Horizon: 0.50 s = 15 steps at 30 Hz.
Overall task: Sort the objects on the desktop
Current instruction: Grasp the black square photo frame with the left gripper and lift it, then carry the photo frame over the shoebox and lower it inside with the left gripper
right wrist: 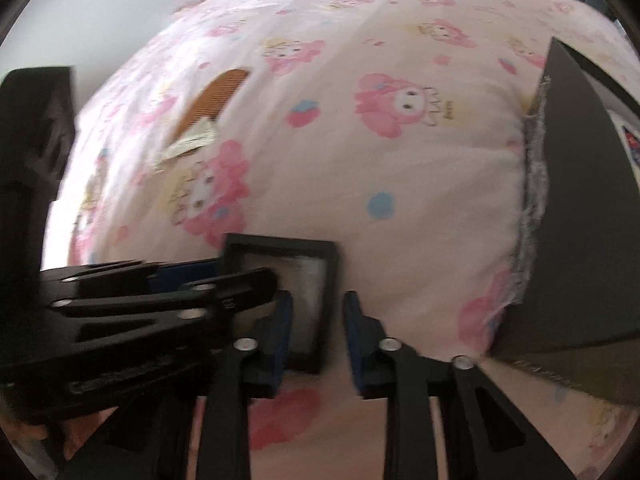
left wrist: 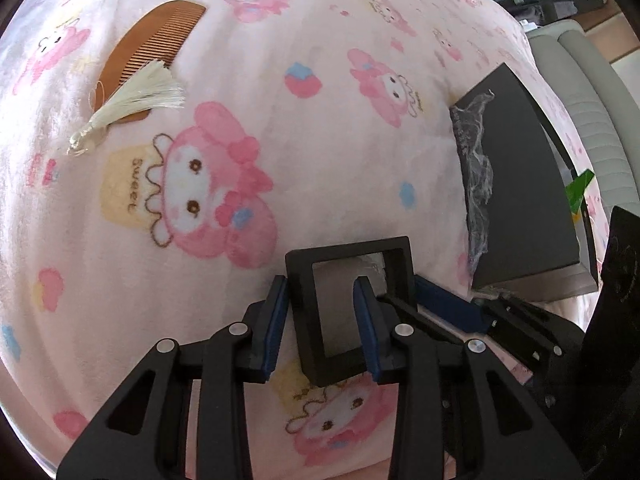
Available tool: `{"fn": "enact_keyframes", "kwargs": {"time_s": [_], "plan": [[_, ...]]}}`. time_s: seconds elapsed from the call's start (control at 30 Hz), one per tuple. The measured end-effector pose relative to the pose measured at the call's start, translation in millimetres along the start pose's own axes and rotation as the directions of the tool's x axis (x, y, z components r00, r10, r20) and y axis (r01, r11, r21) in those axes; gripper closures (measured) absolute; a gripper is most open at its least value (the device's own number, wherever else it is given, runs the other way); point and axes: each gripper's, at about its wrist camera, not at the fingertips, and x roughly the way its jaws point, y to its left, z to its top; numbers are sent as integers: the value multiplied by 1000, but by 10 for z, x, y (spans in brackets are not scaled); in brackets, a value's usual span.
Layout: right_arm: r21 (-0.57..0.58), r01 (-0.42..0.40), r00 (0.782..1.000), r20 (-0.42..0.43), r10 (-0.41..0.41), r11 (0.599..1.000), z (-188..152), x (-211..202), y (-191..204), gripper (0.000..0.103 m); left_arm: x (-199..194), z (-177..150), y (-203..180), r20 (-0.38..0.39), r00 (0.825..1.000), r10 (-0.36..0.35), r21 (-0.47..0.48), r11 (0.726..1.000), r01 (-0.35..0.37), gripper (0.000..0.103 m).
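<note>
- Pink cartoon-print blanket: covers the whole work surface in both wrist views; every item below lies on it.
- Dark grey box: at 3 o'clock in the left wrist view, with crumpled clear film along its near-left edge. It lies well apart from the comb.
- Wooden comb: at 10 o'clock in the left wrist view, teeth towards the upper right. A cream tassel lies across its lower end.
- Left gripper: at 6 o'clock in its own view. Its jaws are partly closed around the left bar of the small black frame, one blue pad outside the bar and one inside the clear window. Both pads appear to be against the bar.
- Right gripper: at 6 o'clock in its own view, which is blurred. Its jaws straddle the right bar of the same frame; the left pad meets the window side, while the right pad stands clear with blanket showing in the gap.
- Small black frame: lies between both grippers, near the grey box.
</note>
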Motion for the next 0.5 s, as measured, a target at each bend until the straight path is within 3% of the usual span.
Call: {"fn": "enact_keyframes", "kwargs": {"time_s": [0.27,0.5], "plan": [[12,7,999,47,-7,1000,-60,-374,-66,87,-205,-94,-196,38,995,-92,71,993,89,71],[31,34,989,146,-39,999,-123,-951,-249,87,-535,-196,-619,115,975,-192,178,969,170,71]]}}
